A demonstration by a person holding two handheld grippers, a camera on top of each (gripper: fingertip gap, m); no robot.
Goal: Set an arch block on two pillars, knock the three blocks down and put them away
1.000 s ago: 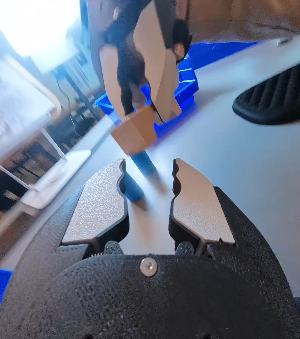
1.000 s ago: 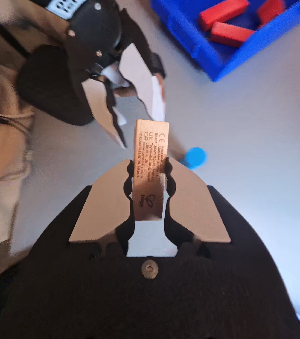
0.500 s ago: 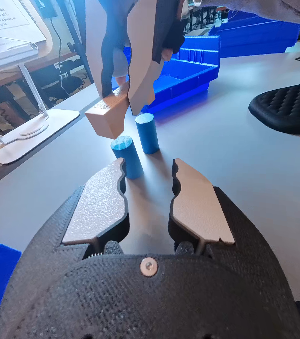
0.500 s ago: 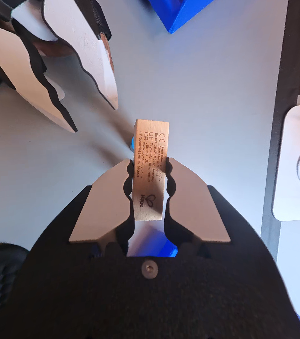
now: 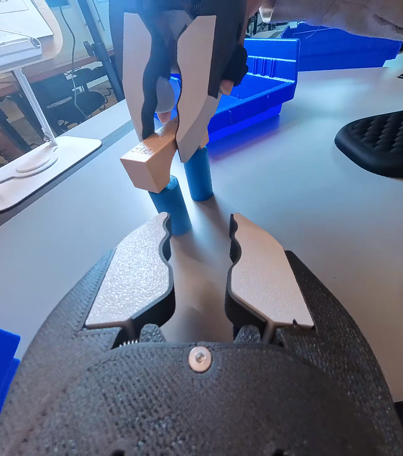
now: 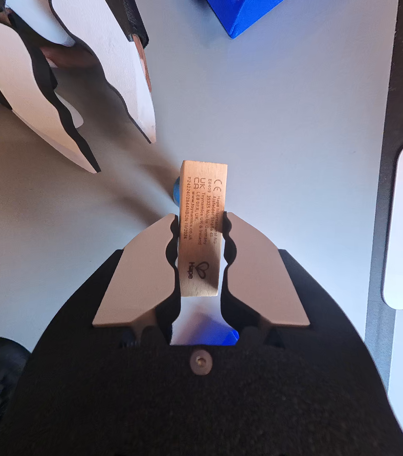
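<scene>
Clamped across the narrow sides of the pale wooden arch block (image 6: pixel 202 187), in the right gripper (image 6: pixel 200 217), lettered face turned up to that gripper's camera. Lower now than half a second ago: then carried clear above the near blue wooden cylinder pillar (image 5: pixel 173 209), now down with one foot at, and seemingly touching, that pillar's top edge. Other foot over the second blue cylinder pillar (image 5: pixel 199 177) just behind the near pillar, but hidden by a finger, so cannot say whether seated there.

Apart and empty in the left gripper (image 5: pixel 200 219), low on this side of the near pillar, one fingertip by its base; contact not clear.

Means placement is nearly made but not finished: probably needs levelling onto both tops before letting go, with a skewed release likely to topple the near pillar early.

Farther behind the near pillar, a blue plastic bin (image 5: pixel 257 98) on the grey table (image 5: pixel 294 222), presumably where the blocks go; left of the pillar, a white lamp base (image 5: pixel 35 167); right of it, a black ribbed pad (image 5: pixel 388 148).
</scene>
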